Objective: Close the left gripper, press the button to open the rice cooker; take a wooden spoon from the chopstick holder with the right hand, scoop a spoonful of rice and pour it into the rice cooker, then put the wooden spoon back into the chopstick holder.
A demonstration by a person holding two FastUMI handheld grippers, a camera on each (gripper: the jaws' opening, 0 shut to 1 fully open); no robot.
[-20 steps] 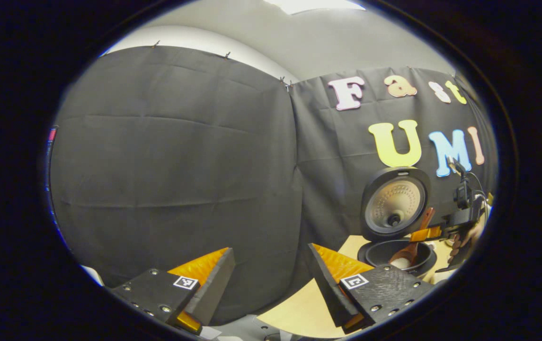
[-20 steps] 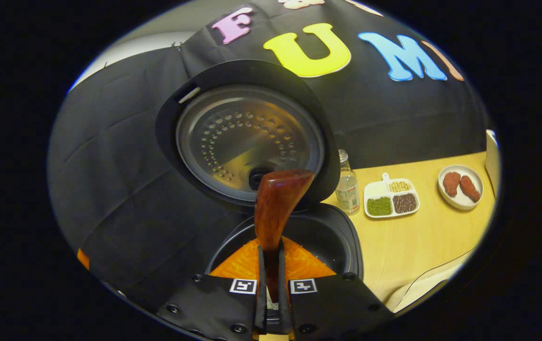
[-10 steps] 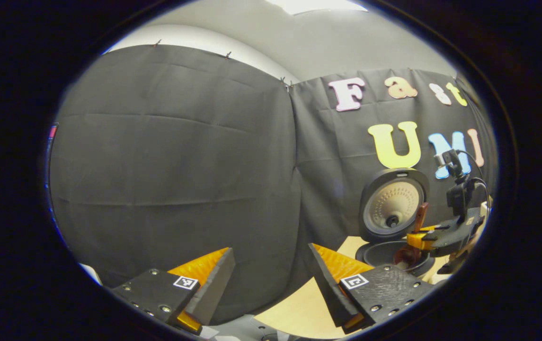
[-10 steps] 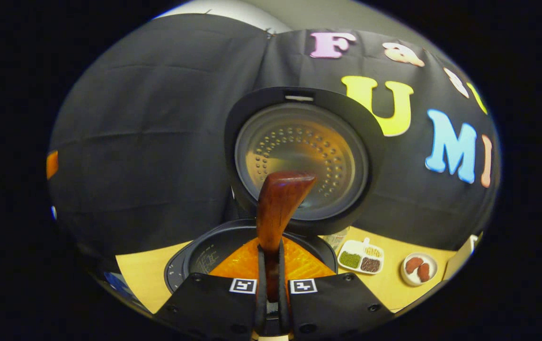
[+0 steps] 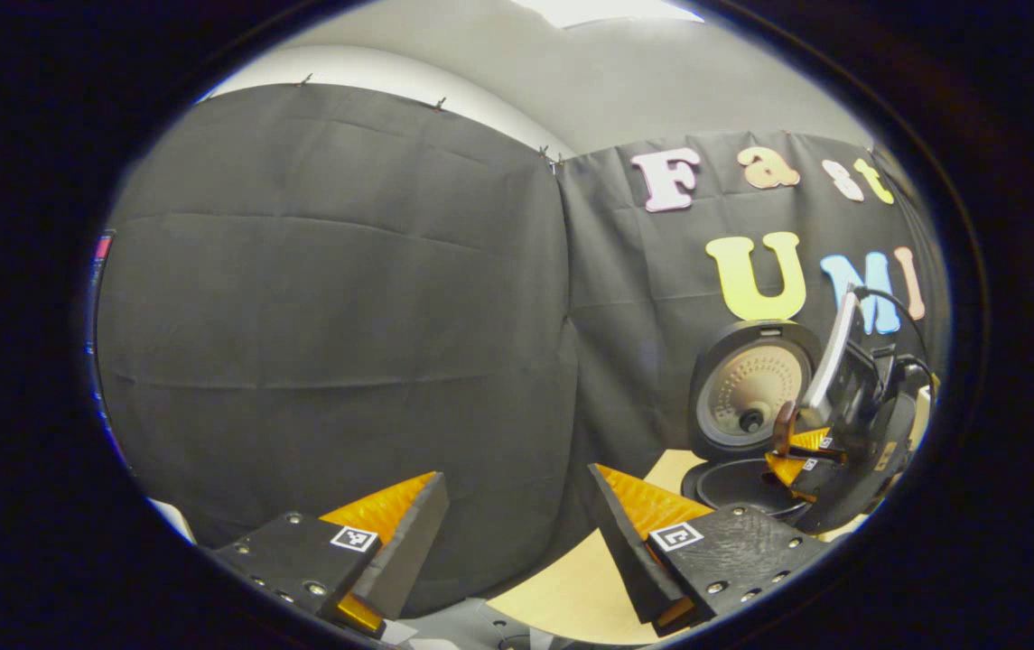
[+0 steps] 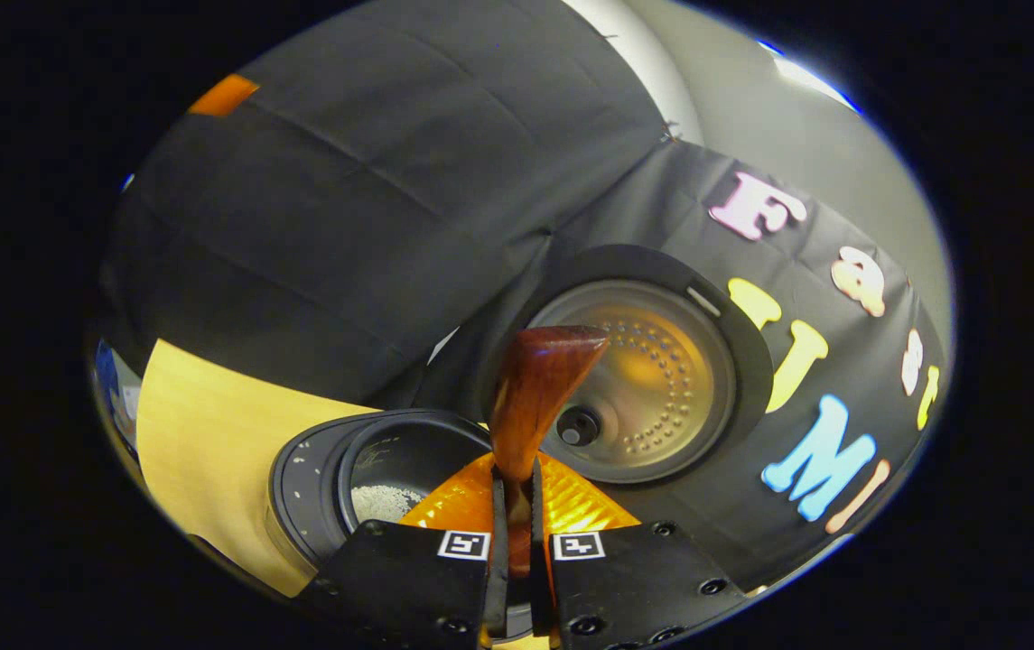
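The right tool (image 6: 517, 506) pinches the wooden spoon (image 6: 535, 397), which stands in front of the rice cooker (image 6: 372, 478) on the tabletop (image 6: 200, 433). Its lid (image 6: 652, 379) stands raised, with white rice (image 6: 381, 499) in the pot. The left tool (image 5: 517, 533), fingers spread and empty, hangs well apart, facing the booth wall (image 5: 336, 298).

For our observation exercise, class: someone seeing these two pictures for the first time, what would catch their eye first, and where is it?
In the right gripper view, the wooden spoon stands up at centre, clamped in the right tool. Behind it gapes the rice cooker, its lid raised, with white rice lying in the pot at lower left. In the left gripper view, the left tool hangs open at the bottom.
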